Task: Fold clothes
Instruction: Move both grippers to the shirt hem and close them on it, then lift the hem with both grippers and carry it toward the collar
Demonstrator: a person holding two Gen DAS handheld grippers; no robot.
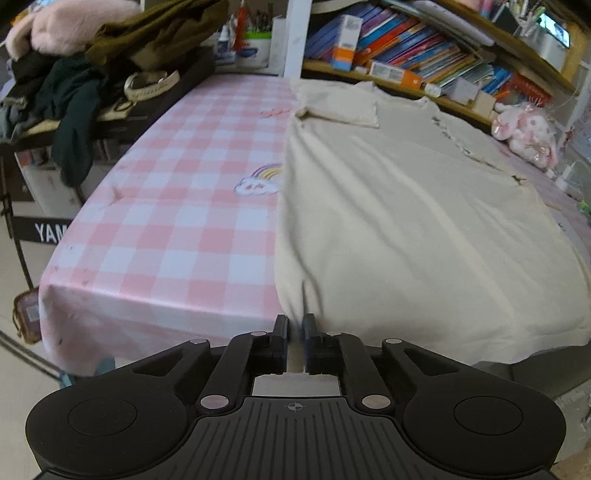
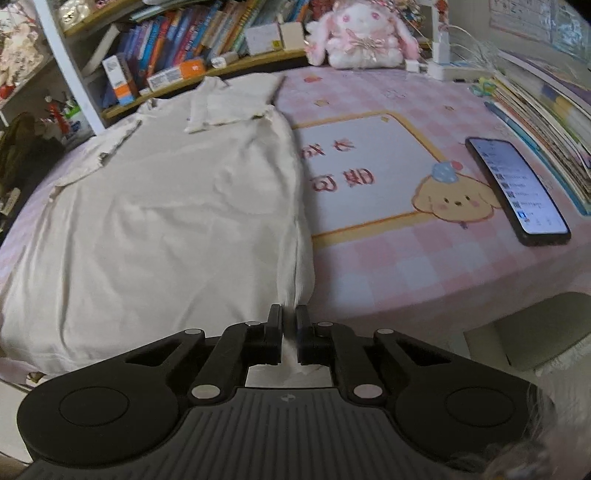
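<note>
A cream garment lies spread flat on the pink checked tablecloth, sleeves folded in at the far end, hem hanging over the near table edge. My left gripper is shut on the garment's near left hem corner, and the cloth puckers into its jaws. In the right wrist view the same garment fills the left half. My right gripper is shut on its near right hem corner, where the side seam runs into the pinch.
A pile of dark and olive clothes sits at the far left. Bookshelves line the back. A plush rabbit stands at the far right, a phone and stacked books at the right edge. A stool stands below.
</note>
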